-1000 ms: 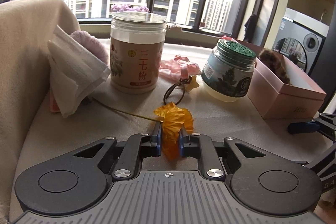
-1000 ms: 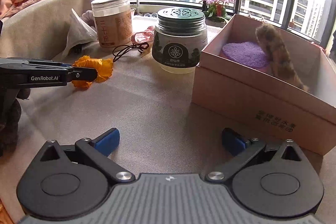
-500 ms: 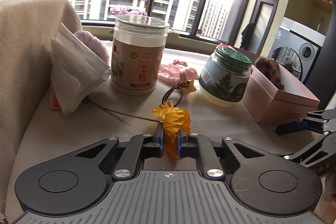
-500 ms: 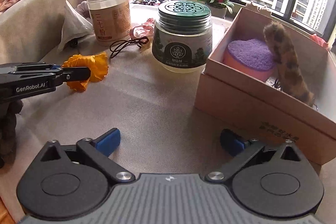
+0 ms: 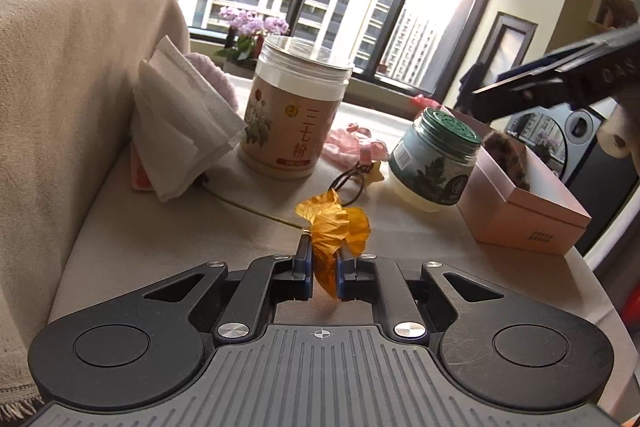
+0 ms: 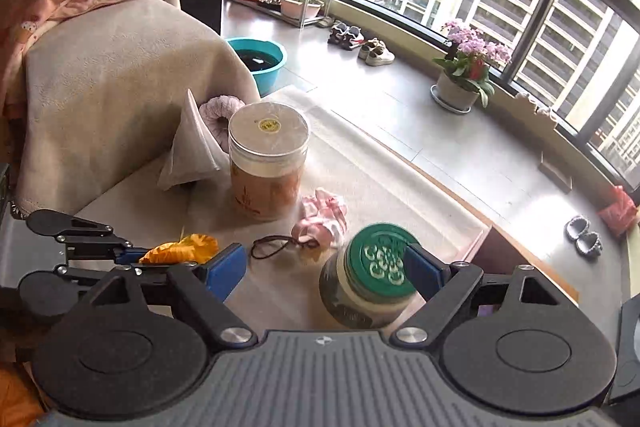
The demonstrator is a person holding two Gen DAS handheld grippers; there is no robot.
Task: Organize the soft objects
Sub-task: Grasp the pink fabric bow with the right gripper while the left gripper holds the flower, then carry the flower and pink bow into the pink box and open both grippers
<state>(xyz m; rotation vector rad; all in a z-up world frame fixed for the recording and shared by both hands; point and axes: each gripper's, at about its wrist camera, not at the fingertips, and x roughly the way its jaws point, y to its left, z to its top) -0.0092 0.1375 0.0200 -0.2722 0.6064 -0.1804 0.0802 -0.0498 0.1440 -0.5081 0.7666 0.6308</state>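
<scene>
Room: behind the cloth-covered table (image 5: pixel 400 227) a big window is showing tall apartment blocks, and a beige blanket (image 5: pixel 60 107) is hanging at your left.

Left gripper (image 5: pixel 321 269): its fingers are pressing together on the orange flower (image 5: pixel 336 227). The petals are bulging out ahead of the fingertips, and the thin stem (image 5: pixel 248 209) is trailing forward and to the left, toward the folded white cloth (image 5: pixel 180 123).

Right gripper (image 6: pixel 324 267): its fingers are spreading wide and holding nothing. It is looking down steeply, with the green-lidded jar (image 6: pixel 380 263) just under its right finger.

Handling: the flower is looking very light, thin and easy to crush, so I judge that you are needing only a gentle squeeze. Taking it at the base of the petals, where the stem is joining, seems safer than at the petal edges. The long stem may be dragging and catching on the cloth.

Containers: the pink box (image 5: pixel 524 215) is standing open ahead and to the right of your left gripper, with a brown furry thing (image 5: pixel 508 155) inside. I cannot tell what else it is holding. The tall jar (image 5: pixel 296 111) is standing closed, straight ahead.

Other soft things: a pink scrunchie (image 6: pixel 324 215) and a dark hair tie (image 6: pixel 276 245) are lying between the two jars.
</scene>
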